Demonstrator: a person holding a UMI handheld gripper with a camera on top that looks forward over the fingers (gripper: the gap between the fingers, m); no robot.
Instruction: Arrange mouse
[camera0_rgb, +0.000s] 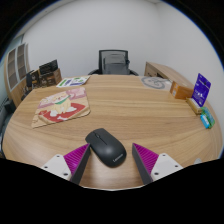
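Note:
A black computer mouse (105, 147) lies on the wooden table (140, 110), near its front edge. It stands between my two fingers, closer to the left pad (78, 157), with a clear gap to the right pad (148, 157). My gripper (113, 158) is open, with the fingers about the mouse and not pressing on it. The mouse rests on the table on its own.
A colourful printed sheet (60, 106) lies at the left of the table. A black office chair (117, 63) stands beyond the far edge. A wooden box (160, 72), a purple box (203, 88) and a small teal item (206, 118) are at the right.

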